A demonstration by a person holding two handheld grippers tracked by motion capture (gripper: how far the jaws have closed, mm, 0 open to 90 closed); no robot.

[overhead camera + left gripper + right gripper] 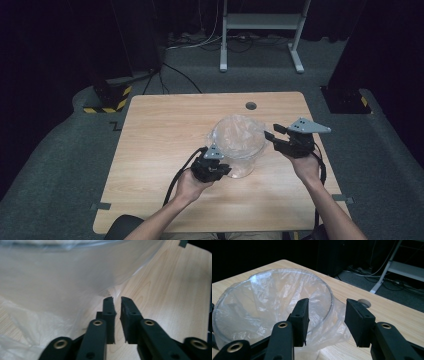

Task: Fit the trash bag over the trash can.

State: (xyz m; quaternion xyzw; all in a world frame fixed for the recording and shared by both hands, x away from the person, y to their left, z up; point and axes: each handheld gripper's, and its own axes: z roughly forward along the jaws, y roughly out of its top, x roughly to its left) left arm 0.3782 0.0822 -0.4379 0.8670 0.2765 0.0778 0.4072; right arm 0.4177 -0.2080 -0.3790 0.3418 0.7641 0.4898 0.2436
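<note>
- Here, clear bowl [239, 145] lined with plastic bag [274, 310]: no label or writing legible.
- Left gripper [117, 305]: jaws nearly closed, nothing between.
- Right gripper [327, 315]: jaws apart, unloaded.

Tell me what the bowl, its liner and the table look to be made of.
Bowl: clear, rigid, glossy, with a hard bright rim; glass or hard plastic, hard to tell which.
Liner: thin translucent plastic film, going by its crinkles, soft folds and the edge draped over the rim.
Table: pale wood-grain top, matte; probably laminate rather than solid wood.
</note>
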